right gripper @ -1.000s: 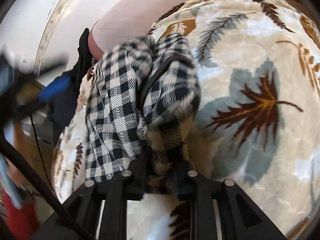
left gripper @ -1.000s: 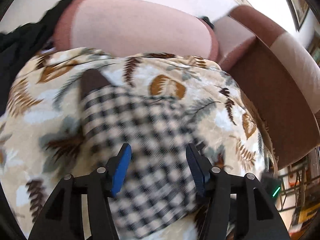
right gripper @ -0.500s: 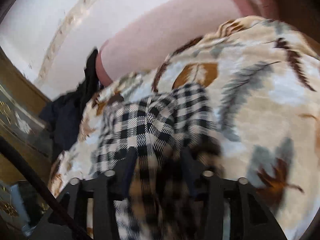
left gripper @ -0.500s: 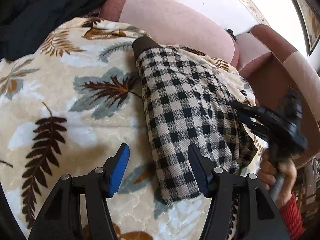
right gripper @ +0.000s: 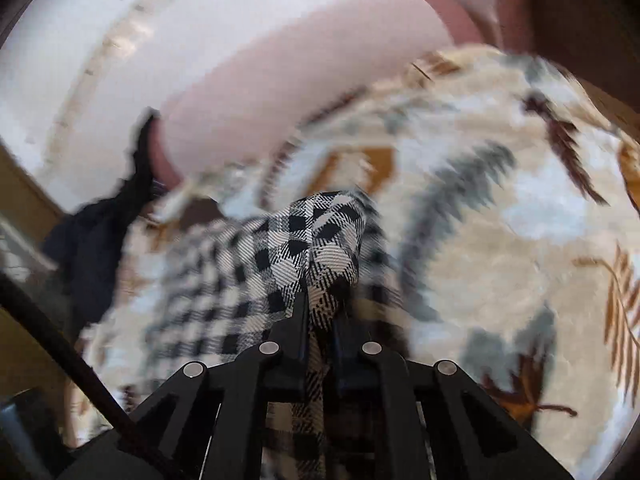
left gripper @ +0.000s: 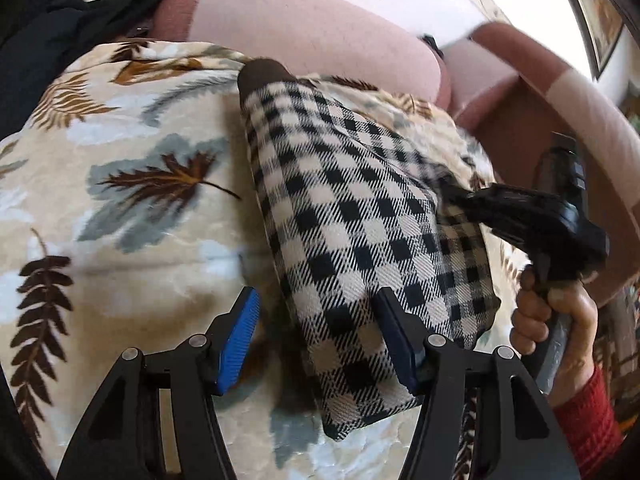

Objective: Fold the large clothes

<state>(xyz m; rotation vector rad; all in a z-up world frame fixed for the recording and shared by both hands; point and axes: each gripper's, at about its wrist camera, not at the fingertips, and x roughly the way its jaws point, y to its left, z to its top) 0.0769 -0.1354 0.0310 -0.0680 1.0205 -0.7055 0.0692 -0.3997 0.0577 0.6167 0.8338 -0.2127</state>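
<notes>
A black-and-white checked garment (left gripper: 352, 216) lies folded into a long strip on a leaf-print blanket (left gripper: 132, 184). My left gripper (left gripper: 316, 320) is open, its blue pads on either side of the garment's near end. My right gripper (left gripper: 460, 196) holds the garment's right edge in the left wrist view. In the right wrist view the right gripper (right gripper: 320, 308) is shut on a pinched fold of the checked garment (right gripper: 320, 248), which is lifted off the blanket (right gripper: 500, 220).
The blanket covers a pink and brown sofa (left gripper: 320, 36) with an armrest (left gripper: 560, 120) at the right. A dark garment (left gripper: 48, 32) lies at the far left, and it also shows in the right wrist view (right gripper: 96, 240).
The right gripper closed on the garment's edge and lifted it. The left gripper moved closer to the garment's near end and stayed open.
</notes>
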